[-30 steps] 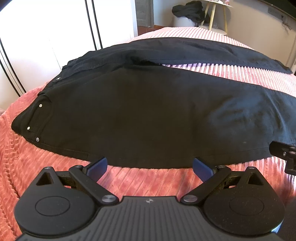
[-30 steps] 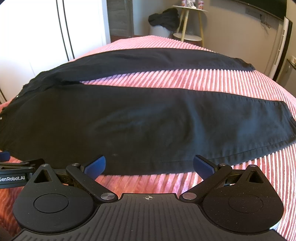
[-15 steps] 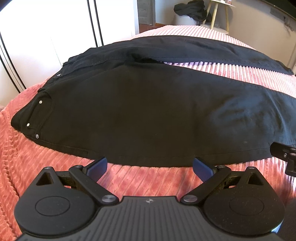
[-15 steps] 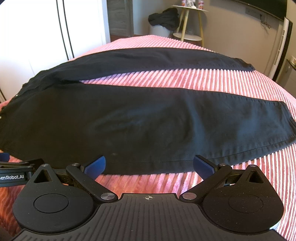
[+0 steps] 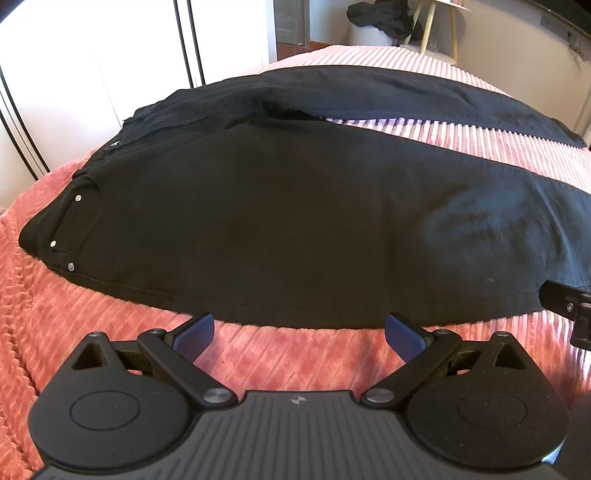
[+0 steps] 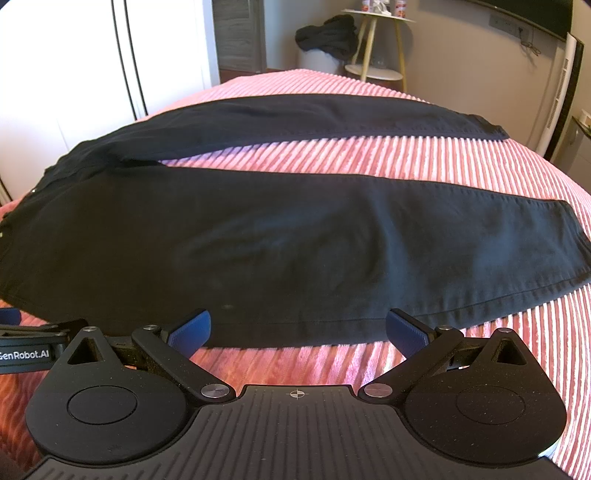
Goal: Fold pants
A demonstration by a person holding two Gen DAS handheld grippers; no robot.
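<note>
Black pants lie spread flat on a pink ribbed bedspread, waistband at the left, both legs running right with a strip of bedspread between them. My left gripper is open and empty, just short of the near leg's front seam by the hip. My right gripper is open and empty, just short of the same seam further along the pants toward the hem. Each gripper shows at the edge of the other's view.
White wardrobe doors stand behind the bed at the left. A small side table and a pile of dark clothes stand beyond the far edge. A white upright appliance stands at the right wall.
The left gripper has drifted slightly right and forward along the front seam. The right gripper has hardly moved. Both stay open; the pants have not moved.
</note>
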